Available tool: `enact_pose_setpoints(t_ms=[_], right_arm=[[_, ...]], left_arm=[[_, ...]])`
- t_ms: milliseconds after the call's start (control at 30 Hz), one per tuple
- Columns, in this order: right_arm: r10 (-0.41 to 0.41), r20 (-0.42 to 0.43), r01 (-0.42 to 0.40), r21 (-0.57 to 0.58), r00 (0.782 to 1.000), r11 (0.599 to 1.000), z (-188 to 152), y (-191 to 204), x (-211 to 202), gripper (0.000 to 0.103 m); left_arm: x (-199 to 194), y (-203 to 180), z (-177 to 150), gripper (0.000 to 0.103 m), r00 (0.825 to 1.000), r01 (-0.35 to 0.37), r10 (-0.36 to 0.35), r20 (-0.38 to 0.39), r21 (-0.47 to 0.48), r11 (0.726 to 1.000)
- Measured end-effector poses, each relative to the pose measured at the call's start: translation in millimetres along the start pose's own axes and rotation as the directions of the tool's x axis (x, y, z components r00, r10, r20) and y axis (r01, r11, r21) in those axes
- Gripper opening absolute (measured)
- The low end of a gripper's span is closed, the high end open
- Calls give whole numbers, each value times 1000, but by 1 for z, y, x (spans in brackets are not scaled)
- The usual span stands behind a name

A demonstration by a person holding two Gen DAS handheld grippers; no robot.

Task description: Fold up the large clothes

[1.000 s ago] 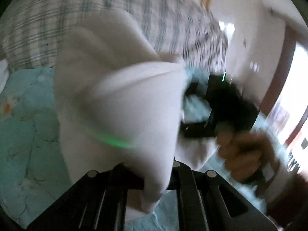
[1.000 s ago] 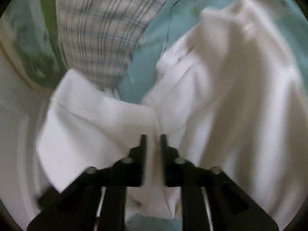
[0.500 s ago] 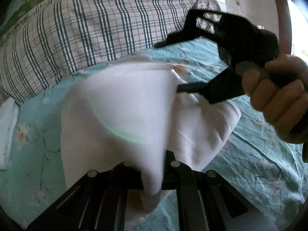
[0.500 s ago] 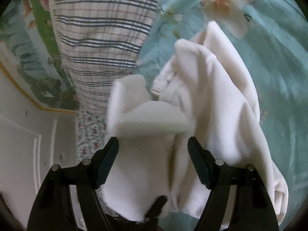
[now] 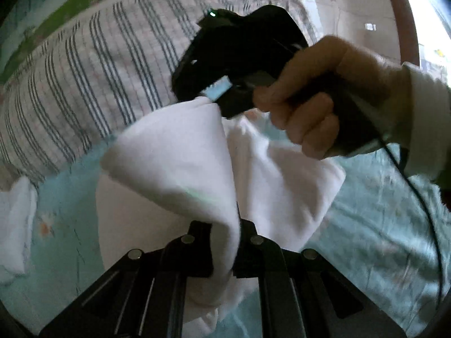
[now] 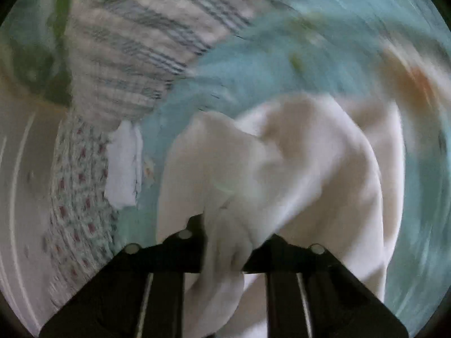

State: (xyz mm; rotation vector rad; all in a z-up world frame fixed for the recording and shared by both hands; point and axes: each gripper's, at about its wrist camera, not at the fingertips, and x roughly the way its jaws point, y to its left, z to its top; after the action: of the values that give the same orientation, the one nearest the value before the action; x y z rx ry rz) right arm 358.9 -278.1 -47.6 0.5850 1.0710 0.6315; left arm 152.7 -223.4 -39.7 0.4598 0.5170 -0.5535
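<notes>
Left gripper [image 5: 225, 250] clamps white garment [image 5: 174, 157], right gripper [image 6: 225, 248] closing on bunched cloth; pull corners apart evenly, taut, over bed [image 5: 366, 225].

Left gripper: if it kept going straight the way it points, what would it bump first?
Probably the white garment that the left gripper already pinches; beyond it sits the right gripper, though depth is unclear.

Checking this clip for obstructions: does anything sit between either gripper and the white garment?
Nothing visible does. The left gripper is shut on a fold of the white garment, and the right gripper is closing its jaws with the cloth bunched between them, above the teal bedsheet.
</notes>
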Motion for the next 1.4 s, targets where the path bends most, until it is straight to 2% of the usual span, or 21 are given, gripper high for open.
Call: enact_pose_setpoints(t_ms=[100, 200, 333, 367, 400, 467, 600, 633, 667, 733, 800, 900, 967, 1067, 1133, 1200, 1300, 1367, 1400], right_arm=[[25, 65, -16, -149, 998, 989, 8, 18, -28, 14], [-55, 82, 71, -210, 995, 975, 9, 0, -41, 13], [-198, 12, 198, -118, 980, 973, 3, -56, -22, 13], [-220, -1, 219, -96, 975, 971, 0, -68, -19, 18], [-230, -4, 229, -73, 973, 971, -3, -76, -17, 21], [-195, 16, 195, -33, 981, 980, -8, -85, -22, 27], [-233, 43, 234, -38, 972, 971, -15, -75, -38, 33], [-242, 48, 244, -44, 969, 969, -19, -70, -42, 40], [-250, 58, 253, -47, 966, 966, -22, -65, -47, 52], [-290, 82, 295, -61, 954, 954, -30, -56, -56, 68], [-308, 89, 314, -65, 947, 947, -37, -46, -58, 70], [-279, 77, 283, -42, 957, 958, -49, -44, -65, 72], [-286, 70, 289, -41, 956, 956, -58, -44, -66, 74], [-288, 48, 289, -29, 956, 957, -67, -47, -64, 76], [-274, 30, 274, -12, 961, 962, -70, -51, -62, 79], [-256, 14, 256, 3, 967, 967, -72, -54, -60, 80], [-247, 2, 247, 12, 969, 969, -71, -57, -56, 80], [-250, -3, 250, 5, 968, 968, -69, -57, -53, 80], [-245, -6, 245, 4, 970, 970, -67, -58, -52, 80]], left_arm=[[9, -5, 12, 8, 998, 65, -65, 3, -25, 998], [38, -9, 14, 8, 980, 189, -194, -50, -94, 978], [73, -13, 1, 8, 949, 258, -280, -141, -160, 953], [76, -13, -2, 9, 946, 263, -288, -146, -169, 950], [75, -13, -3, 12, 949, 260, -284, -140, -168, 951], [73, -12, -3, 12, 947, 264, -290, -142, -172, 949], [60, -8, -3, 29, 926, 316, -348, -147, -202, 927], [52, -6, -3, 37, 918, 338, -371, -138, -218, 916], [42, -3, -4, 41, 909, 364, -399, -122, -237, 901], [30, 4, -2, 54, 899, 388, -425, -105, -262, 884], [11, 12, -8, 57, 891, 405, -445, -85, -294, 866], [-4, 35, -16, 64, 893, 400, -446, -64, -346, 849], [-17, 51, -25, 65, 907, 371, -418, -52, -373, 850], [-23, 77, -34, 74, 921, 333, -387, -40, -432, 838], [-19, 101, -40, 82, 929, 304, -368, -32, -501, 810], [-12, 116, -46, 82, 937, 268, -348, -40, -557, 786], [13, 145, -52, 82, 918, 274, -395, -30, -672, 689], [35, 153, -54, 82, 894, 289, -446, -37, -715, 637], [40, 152, -56, 82, 890, 277, -452, -52, -726, 629]])
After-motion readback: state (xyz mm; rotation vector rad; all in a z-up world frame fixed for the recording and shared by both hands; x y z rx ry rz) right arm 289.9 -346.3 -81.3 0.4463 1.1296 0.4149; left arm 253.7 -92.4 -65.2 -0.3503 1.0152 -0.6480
